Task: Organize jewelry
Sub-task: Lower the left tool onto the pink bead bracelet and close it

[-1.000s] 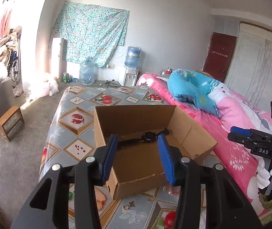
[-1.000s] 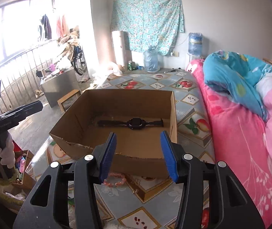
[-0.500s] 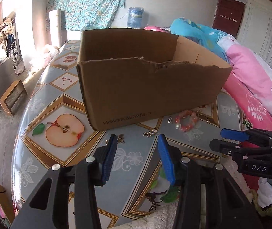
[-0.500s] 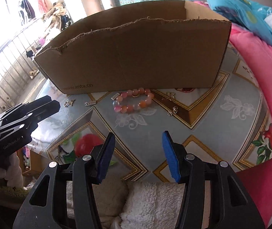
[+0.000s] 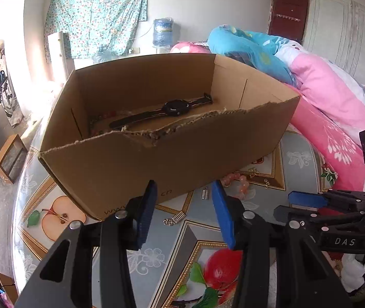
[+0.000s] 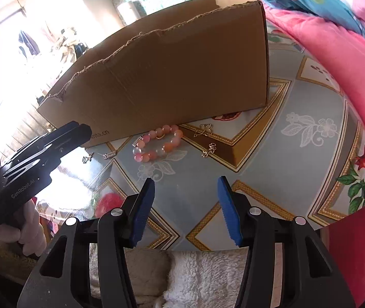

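beaded bracelet [image 6: 157, 143] and small clasps are lying on the surface [image 6: 310, 159] beside the cardboard box [image 6: 172, 77], a watch [image 5: 174, 107] already inside. right gripper [image 6: 186, 210] and left gripper [image 5: 182, 214] are hovering, jaws parted and empty; picking up the bracelet is likely coming next, calling for a lower reach.

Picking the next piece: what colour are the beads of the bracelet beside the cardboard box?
Pink and orange beads on the bracelet; clearest in the right wrist view.

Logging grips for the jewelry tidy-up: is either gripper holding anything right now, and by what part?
Nothing is held. The left gripper and right gripper both stand open and empty above the table; the bead bracelet lies untouched beside the box.
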{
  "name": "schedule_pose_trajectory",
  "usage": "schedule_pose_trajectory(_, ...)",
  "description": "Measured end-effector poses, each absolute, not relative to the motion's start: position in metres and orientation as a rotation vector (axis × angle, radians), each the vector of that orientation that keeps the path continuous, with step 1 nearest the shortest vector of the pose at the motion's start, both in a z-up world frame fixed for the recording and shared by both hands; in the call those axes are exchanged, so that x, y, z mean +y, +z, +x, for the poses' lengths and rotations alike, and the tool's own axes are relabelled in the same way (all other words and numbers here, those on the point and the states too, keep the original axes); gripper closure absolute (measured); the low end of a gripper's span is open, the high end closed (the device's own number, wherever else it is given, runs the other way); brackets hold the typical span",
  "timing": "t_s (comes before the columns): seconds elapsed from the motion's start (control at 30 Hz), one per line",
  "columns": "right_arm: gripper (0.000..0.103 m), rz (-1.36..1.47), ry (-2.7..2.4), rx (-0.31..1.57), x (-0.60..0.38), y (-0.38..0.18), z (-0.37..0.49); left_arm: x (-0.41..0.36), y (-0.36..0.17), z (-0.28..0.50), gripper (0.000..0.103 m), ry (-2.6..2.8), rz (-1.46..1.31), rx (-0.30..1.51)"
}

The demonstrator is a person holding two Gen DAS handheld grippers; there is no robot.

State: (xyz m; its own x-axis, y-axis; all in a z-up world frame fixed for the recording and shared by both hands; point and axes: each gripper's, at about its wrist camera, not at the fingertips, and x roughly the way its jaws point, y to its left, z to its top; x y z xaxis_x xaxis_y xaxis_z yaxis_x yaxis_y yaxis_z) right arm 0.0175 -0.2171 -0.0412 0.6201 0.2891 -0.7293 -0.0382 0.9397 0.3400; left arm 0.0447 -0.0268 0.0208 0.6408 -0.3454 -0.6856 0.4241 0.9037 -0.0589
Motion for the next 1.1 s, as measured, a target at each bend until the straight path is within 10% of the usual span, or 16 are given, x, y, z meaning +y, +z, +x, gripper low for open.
schedule_pose_trajectory(0.63,0.079,0.372,0.183,0.838,-0.254,-0.035,0.022,-0.099,-0.002,0.046,0.060,-0.605,0.301,0.823)
schedule_pose_trajectory(1.1,0.080,0.389,0.216,0.804,-0.257,-0.023,0.035,-0.119,-0.013,0.048,0.061,-0.664,0.396,0.841)
